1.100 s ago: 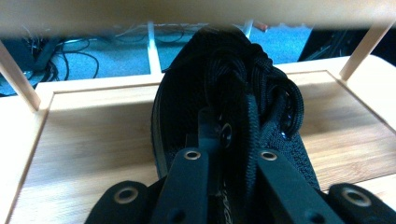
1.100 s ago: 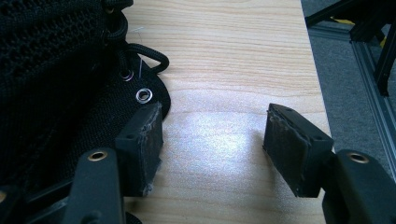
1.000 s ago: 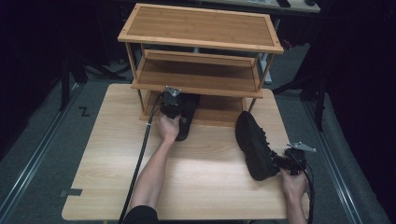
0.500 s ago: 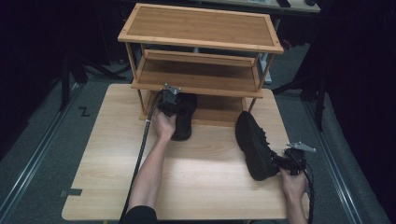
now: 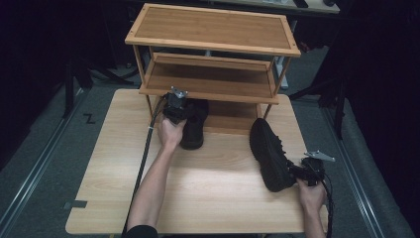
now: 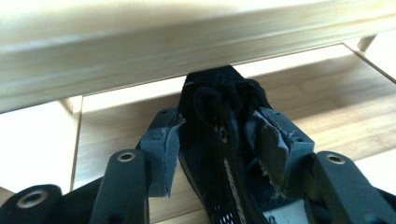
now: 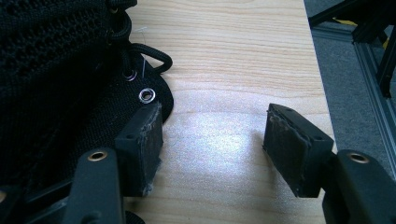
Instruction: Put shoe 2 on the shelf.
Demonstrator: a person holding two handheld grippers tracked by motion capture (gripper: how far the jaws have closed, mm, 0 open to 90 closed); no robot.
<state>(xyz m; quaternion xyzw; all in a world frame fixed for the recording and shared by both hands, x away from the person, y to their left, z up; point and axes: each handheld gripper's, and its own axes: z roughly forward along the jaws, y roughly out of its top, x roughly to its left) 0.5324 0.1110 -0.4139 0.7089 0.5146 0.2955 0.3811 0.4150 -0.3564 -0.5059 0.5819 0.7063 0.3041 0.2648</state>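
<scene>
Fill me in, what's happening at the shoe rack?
A person with a gripper in each hand is putting black shoes on the wooden rack. The left gripper has just been opening; one shoe, toe under the lowest shelf, sits between its jaws. The right gripper is open beside the other shoe on the table.

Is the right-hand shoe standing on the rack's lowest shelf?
No, the right-hand shoe lies on the table, in front of the rack.

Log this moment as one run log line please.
left gripper: just opening, shoe between jaws, on bottom shelf | right gripper: open beside second shoe
</scene>
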